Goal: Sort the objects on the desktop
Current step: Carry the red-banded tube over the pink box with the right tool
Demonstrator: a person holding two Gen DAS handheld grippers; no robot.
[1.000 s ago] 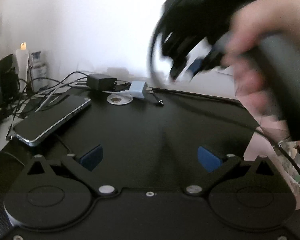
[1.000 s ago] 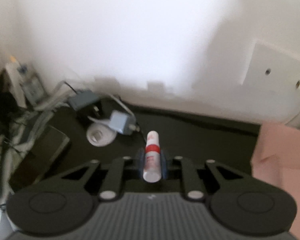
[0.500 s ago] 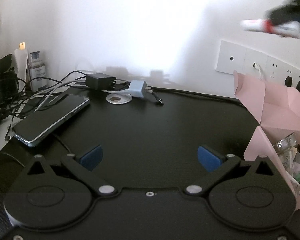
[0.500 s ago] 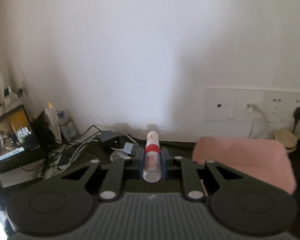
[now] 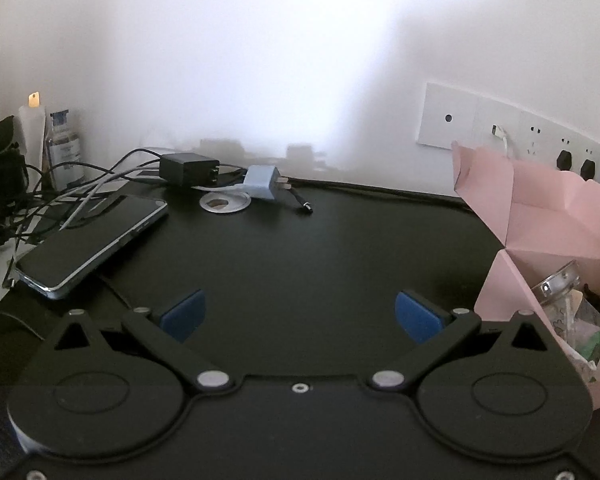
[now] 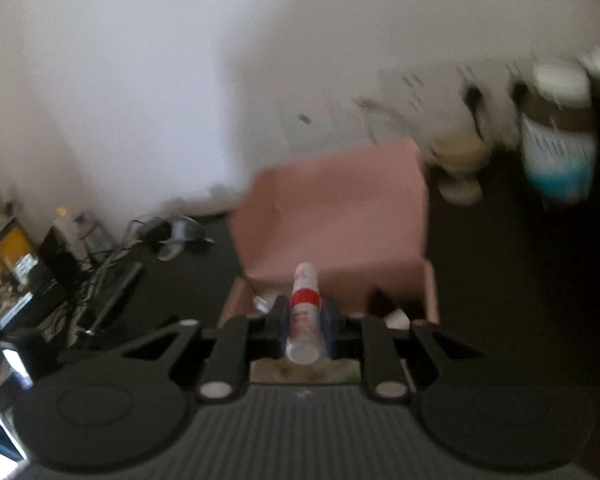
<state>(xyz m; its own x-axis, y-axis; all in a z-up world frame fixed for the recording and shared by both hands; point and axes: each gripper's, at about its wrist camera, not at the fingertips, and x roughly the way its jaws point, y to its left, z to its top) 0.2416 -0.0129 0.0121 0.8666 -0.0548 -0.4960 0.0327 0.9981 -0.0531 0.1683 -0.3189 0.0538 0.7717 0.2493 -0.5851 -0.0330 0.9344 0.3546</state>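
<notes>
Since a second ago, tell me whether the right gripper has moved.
Yes. The right gripper, shut on the red-and-white tube, has swung right from the chargers to just over the open pink box.

Motion blur is smearing the white-capped, blue-labelled bottle (image 6: 556,136) at two o'clock; the frame edge is cutting off the open pink cardboard box (image 5: 540,216) at three o'clock.

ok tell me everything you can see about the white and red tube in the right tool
The tube is a small white cylinder with a red band around its upper part and reddish print below; the blur hides any lettering. It looks like plastic. It lies along the right tool, clamped on both sides between the blue pads, round flat end toward the camera, narrower end pointing forward. It is held above the open pink box, touching only the pads.
</notes>
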